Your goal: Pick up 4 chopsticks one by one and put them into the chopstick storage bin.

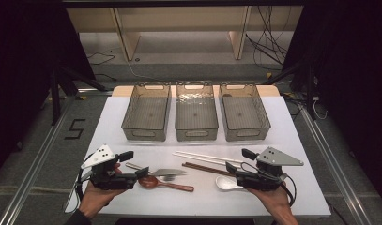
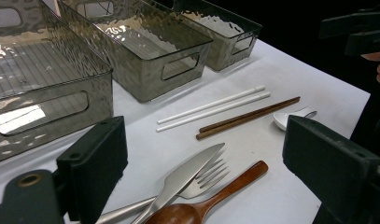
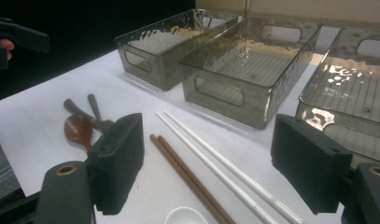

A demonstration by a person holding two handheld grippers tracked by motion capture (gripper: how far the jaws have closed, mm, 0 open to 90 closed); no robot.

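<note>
Marking the floor left of the table (image 1: 282,126): "5" (image 1: 75,128).

bare cloth (image 1: 292,140) right of chopsticks (image 1: 205,158) (bins (image 1: 196,112) wall the far side).

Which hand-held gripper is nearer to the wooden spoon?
Left. The left hand-held gripper is right beside the wooden spoon, at its bowl. The right hand-held gripper is apart, beyond its handle end, by the white spoon.

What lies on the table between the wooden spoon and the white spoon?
In the high view, the brown chopsticks lie between the wooden spoon and the white spoon, with bare tablecloth around them.
</note>
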